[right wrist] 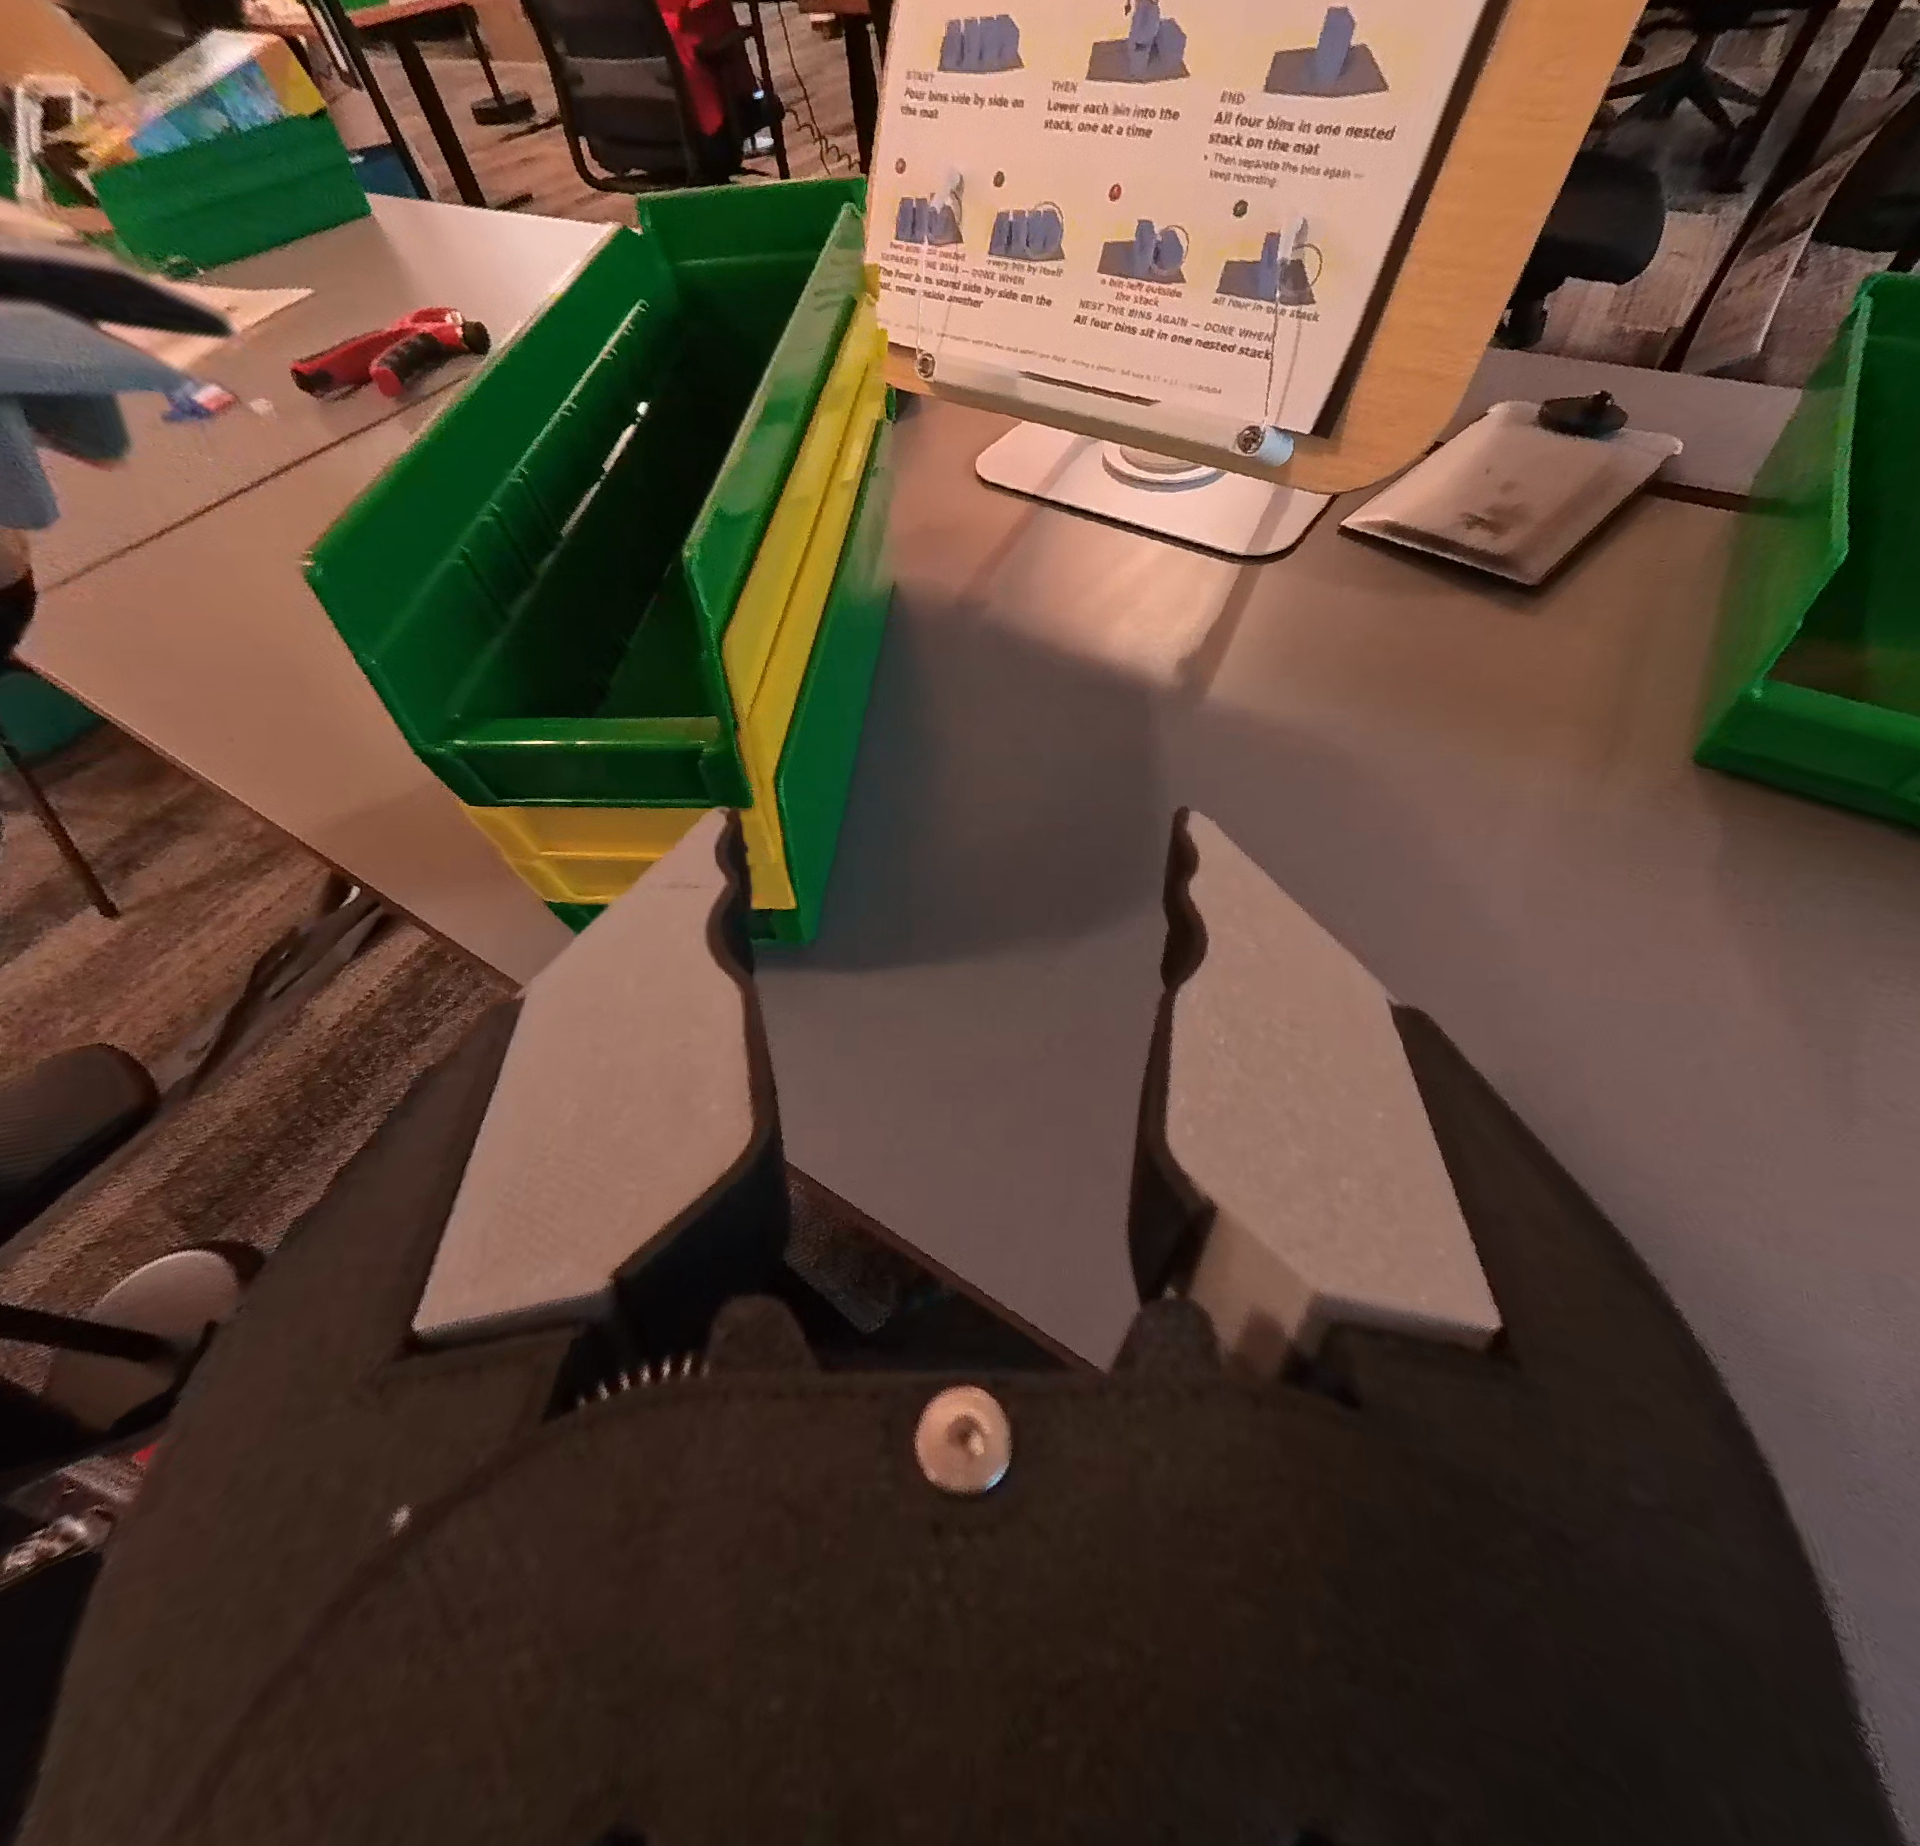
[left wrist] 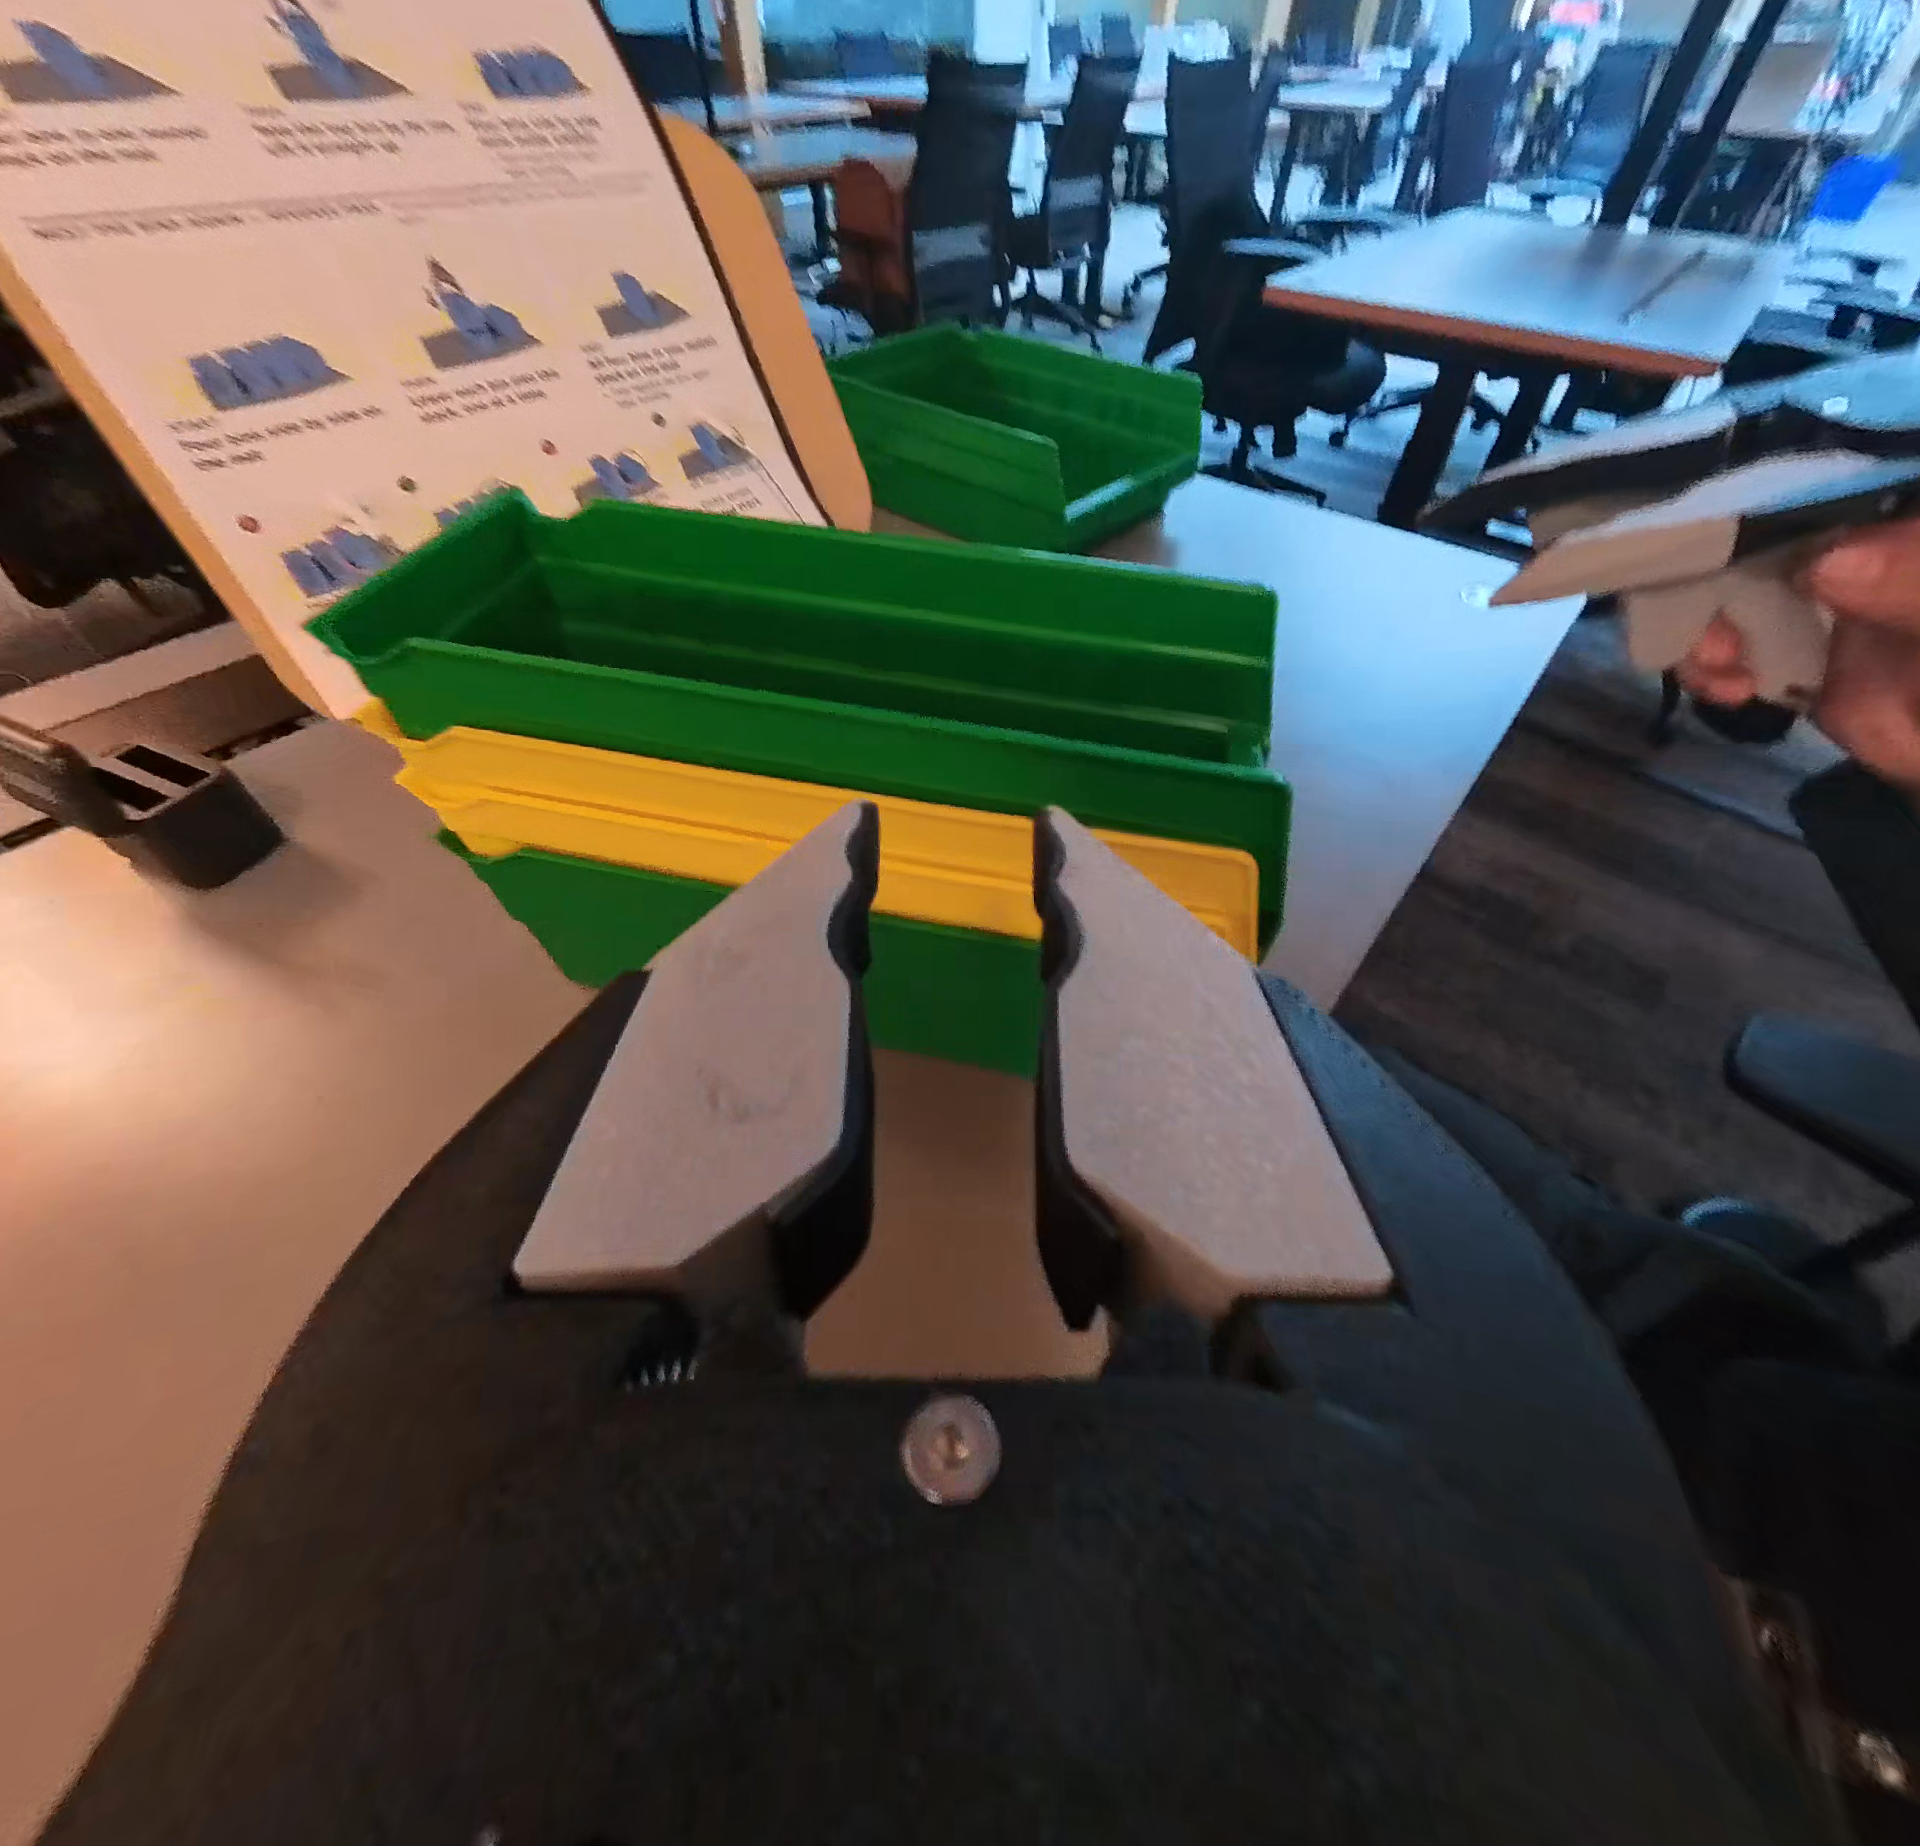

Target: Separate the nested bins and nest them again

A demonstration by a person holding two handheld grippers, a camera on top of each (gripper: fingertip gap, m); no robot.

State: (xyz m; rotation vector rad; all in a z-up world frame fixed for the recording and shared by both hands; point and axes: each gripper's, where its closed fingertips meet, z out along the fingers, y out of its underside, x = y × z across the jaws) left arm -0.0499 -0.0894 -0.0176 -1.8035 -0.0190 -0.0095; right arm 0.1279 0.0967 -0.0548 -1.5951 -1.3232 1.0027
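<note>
I held my left gripper low before the nested stack on the grey table; its jaws stood a little apart with nothing between them; the tips were near the stack's long side, though I could not tell whether they touched it. The stack showed a green bin on top, a yellow bin under it and another green one at the bottom. A separate green bin sat farther back, beside the instruction board. My right gripper hovered over bare table just beside the stack's end; its jaws stood wide, holding nothing.
</note>
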